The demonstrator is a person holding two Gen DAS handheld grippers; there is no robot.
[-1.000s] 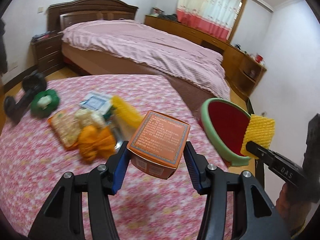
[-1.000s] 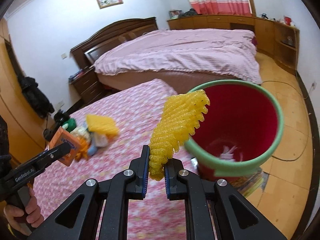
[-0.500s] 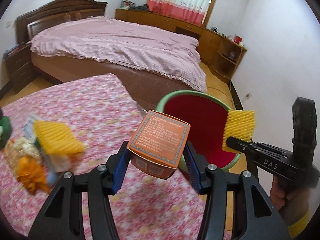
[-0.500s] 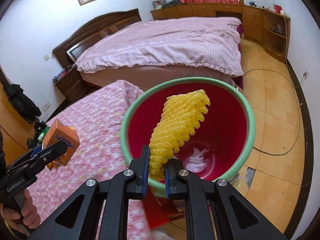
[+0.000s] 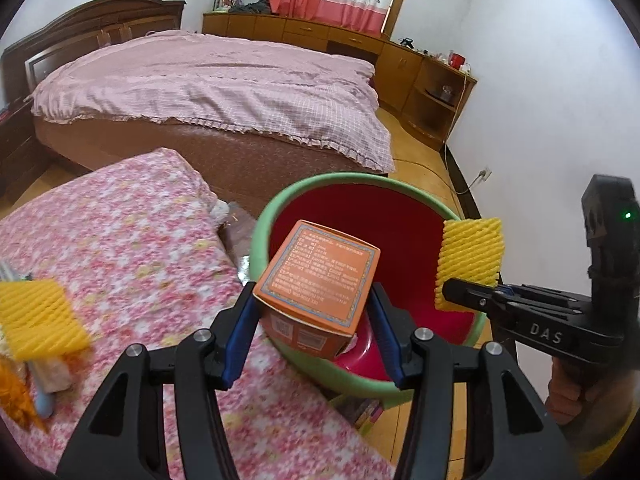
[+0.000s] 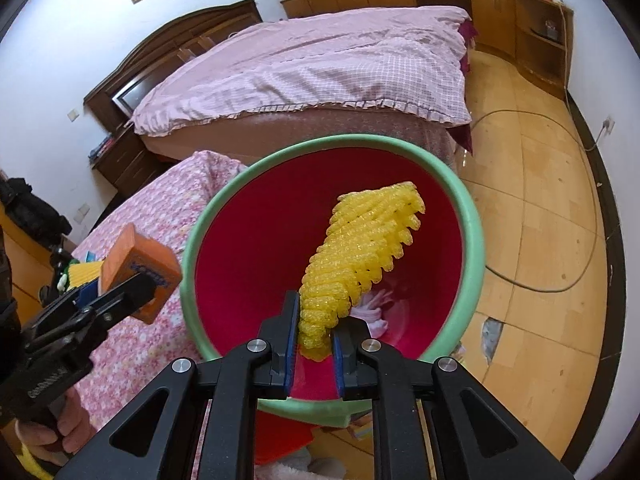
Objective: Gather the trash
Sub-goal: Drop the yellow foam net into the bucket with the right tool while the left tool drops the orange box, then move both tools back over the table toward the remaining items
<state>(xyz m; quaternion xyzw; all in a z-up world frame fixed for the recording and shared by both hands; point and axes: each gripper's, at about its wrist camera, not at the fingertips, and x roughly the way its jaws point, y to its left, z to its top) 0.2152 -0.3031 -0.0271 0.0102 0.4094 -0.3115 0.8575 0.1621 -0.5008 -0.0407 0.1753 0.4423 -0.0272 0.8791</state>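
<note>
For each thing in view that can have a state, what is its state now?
Left gripper: shut on the orange box, above the bin's near rim.
Right gripper: shut on the yellow foam net, over the bin's mouth.
Red bin: open, white scraps at the bottom.
Second foam net: lying on the flowered cover.

I see orange carton (image 5: 320, 284): tilted, clamped over bin mouth | yellow foam net (image 6: 360, 256): pinched at its lower end, upright above red bin (image 6: 192, 256), green rim, white scraps inside | second yellow net (image 5: 38, 318): lying on floral bed
</note>
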